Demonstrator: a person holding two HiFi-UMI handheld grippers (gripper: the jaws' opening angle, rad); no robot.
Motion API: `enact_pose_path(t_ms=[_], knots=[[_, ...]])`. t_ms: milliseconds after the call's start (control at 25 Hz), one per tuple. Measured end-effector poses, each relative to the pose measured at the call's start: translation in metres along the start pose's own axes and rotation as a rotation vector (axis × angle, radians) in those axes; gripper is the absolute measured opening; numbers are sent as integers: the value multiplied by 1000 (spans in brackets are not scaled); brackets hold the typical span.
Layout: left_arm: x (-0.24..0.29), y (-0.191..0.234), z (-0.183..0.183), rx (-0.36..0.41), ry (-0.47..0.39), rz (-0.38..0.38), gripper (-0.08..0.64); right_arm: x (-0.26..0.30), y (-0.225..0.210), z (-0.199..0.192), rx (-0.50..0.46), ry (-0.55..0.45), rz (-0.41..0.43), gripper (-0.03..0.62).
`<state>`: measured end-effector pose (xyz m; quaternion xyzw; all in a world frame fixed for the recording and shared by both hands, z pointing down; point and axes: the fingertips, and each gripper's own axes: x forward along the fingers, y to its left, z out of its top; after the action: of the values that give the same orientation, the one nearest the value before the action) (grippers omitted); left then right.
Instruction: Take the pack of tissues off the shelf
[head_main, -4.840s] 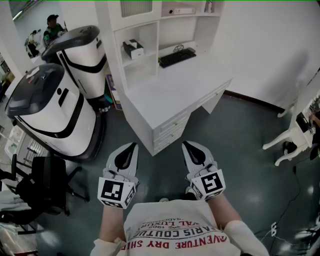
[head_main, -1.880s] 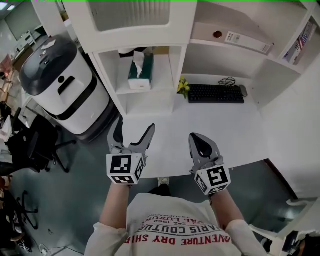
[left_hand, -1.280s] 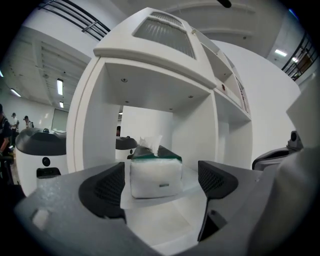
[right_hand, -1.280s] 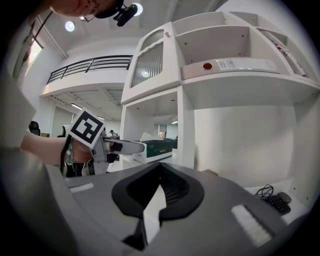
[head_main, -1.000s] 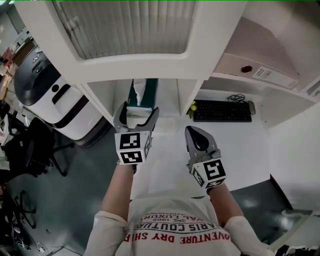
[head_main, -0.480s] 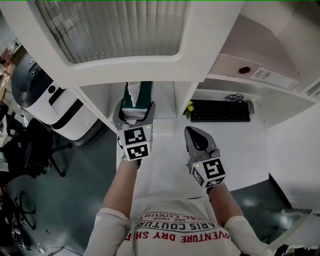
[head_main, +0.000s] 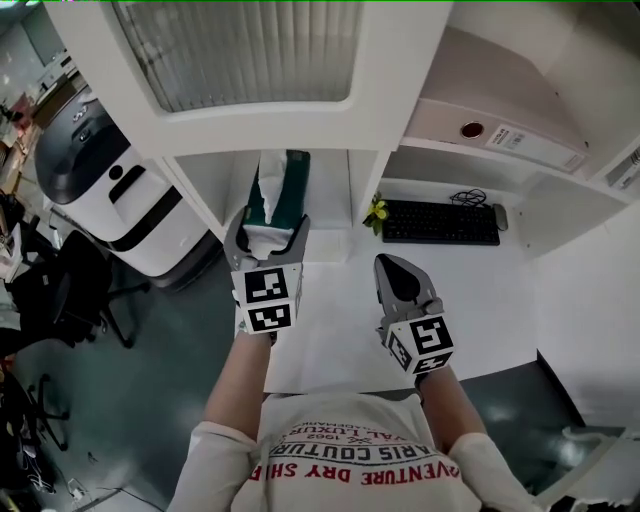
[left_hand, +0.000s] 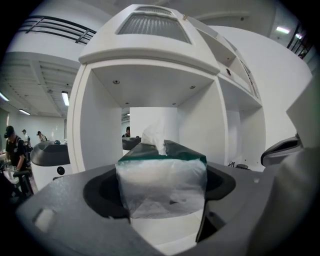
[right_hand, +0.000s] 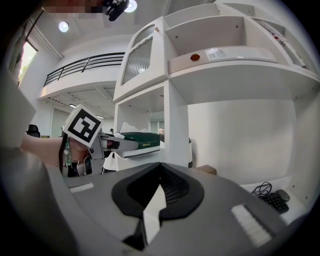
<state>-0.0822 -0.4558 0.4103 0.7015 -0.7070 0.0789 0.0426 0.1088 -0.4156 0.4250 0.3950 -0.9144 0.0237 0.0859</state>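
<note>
The pack of tissues (head_main: 275, 195), dark green on top in clear wrap with a white tissue sticking up, lies in the open shelf compartment (head_main: 332, 192) of the white desk unit. My left gripper (head_main: 268, 228) reaches into that compartment, one jaw on each side of the pack's near end. Its jaws are closing, and I see no firm press on the wrap. In the left gripper view the pack (left_hand: 162, 185) fills the gap between the jaws. My right gripper (head_main: 393, 268) hangs shut and empty above the desk top; its view shows the pack (right_hand: 135, 140) from the side.
The white desk top (head_main: 340, 310) lies under both grippers. To the right are a black keyboard (head_main: 440, 222), small yellow flowers (head_main: 376, 212) and, on a higher shelf, a binder (head_main: 490, 120). A white machine (head_main: 110, 180) and a black chair (head_main: 60, 290) stand left.
My left gripper has pushed forward into the shelf compartment, so its jaws now straddle the pack's near end. The right gripper has stayed where it was.
</note>
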Motion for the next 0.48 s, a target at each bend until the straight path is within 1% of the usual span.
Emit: enact_pose_path(t_ms=[80, 280, 360, 480], knots=[[-16, -4, 5, 2, -17, -10, 423, -9, 6, 0, -6, 5, 12, 2], [-63, -16, 11, 14, -60, 4, 425, -37, 18, -4, -16, 0, 40, 2], [-82, -24, 9, 6, -63, -5, 425, -50, 22, -7, -24, 5, 51, 2], [-113, -39, 3, 1, -44, -34, 425, -72, 27, -9, -32, 3, 61, 2]])
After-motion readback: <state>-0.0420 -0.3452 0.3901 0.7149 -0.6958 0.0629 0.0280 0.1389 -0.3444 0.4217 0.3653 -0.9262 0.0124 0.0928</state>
